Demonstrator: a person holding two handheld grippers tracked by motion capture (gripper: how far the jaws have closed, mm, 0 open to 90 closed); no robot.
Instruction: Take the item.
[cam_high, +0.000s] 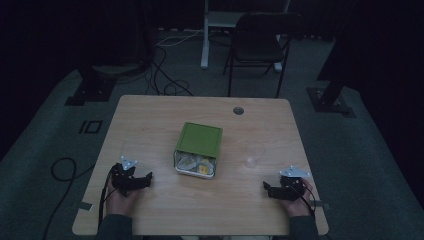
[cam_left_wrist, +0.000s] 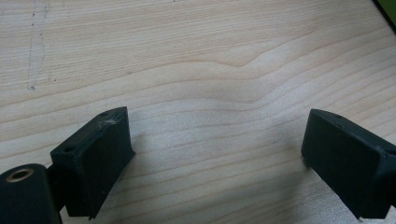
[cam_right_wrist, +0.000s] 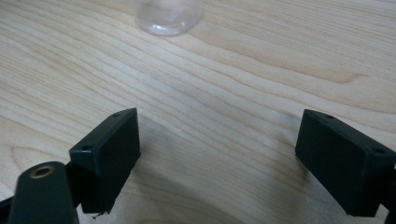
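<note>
Two grippers sat low on the wooden desk (cam_high: 150, 107), one at each bottom corner of the high view. The left gripper (cam_high: 148, 180) was at lower left, jaws spread wide with nothing between them, just bare wood in the left gripper view (cam_left_wrist: 217, 154). Middle of the frame was a green box (cam_high: 200, 141) lying on its side, open end facing the person, some yellowish bits inside that were too dim to make out. Just right of it stood a clear glass (cam_high: 254, 156), which was also at the top of the right gripper view (cam_right_wrist: 167, 16). The right gripper (cam_high: 266, 188) at lower right was wide open too and held nothing, well short of the glass.
</note>
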